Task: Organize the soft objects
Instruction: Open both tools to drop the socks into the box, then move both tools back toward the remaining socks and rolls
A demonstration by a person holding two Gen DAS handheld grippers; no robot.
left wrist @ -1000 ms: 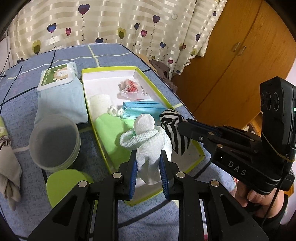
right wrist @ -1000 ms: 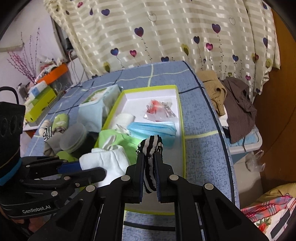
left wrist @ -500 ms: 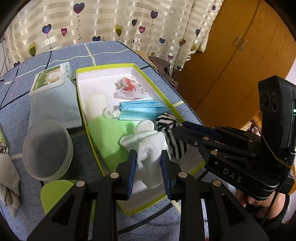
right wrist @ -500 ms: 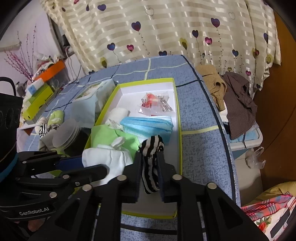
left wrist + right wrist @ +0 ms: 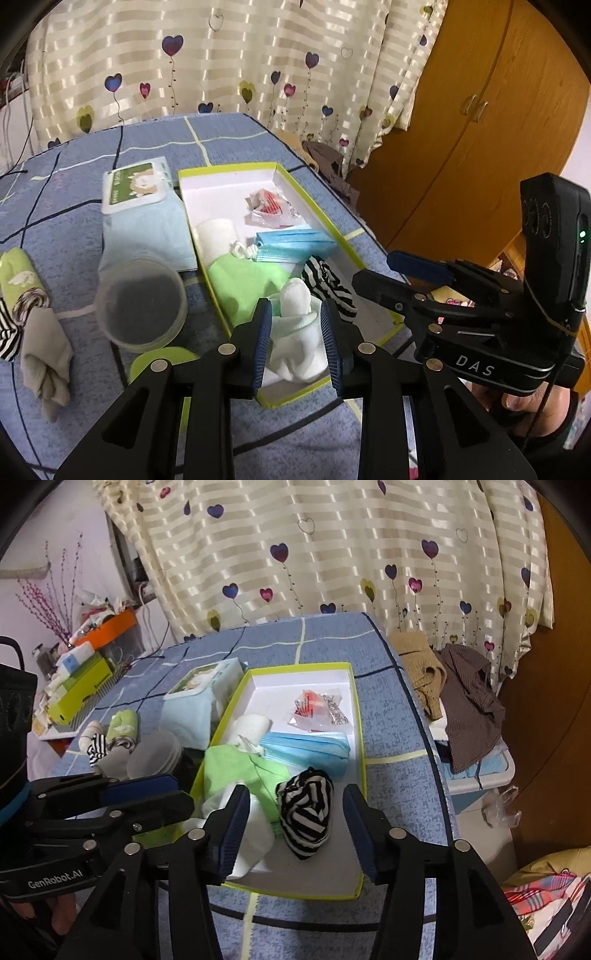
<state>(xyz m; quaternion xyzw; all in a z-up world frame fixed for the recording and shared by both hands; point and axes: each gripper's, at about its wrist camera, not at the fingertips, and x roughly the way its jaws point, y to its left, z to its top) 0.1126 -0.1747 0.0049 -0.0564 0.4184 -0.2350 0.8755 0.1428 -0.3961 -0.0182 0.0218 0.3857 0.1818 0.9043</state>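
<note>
Two rolled socks are lying in the near end of the green-edged box, and I am releasing them, one from each gripper. My right gripper is opening its jaws wide; the striped sock is resting on the box floor between them, and I am seeing clear gaps on both sides, so nothing is gripped there. My left gripper is standing about half open, with the white sock between its blue pads. The sock is seeming to touch both pads lightly, but I am judging that they are no longer squeezing it.

To me the placing step is finishing. Next I am planning to spread the left jaws a little more, then lift both grippers straight away from the box, so that no pad is dragging a sock out. More rolled socks are waiting far to the left of my left gripper, beside the round plastic container.
</note>
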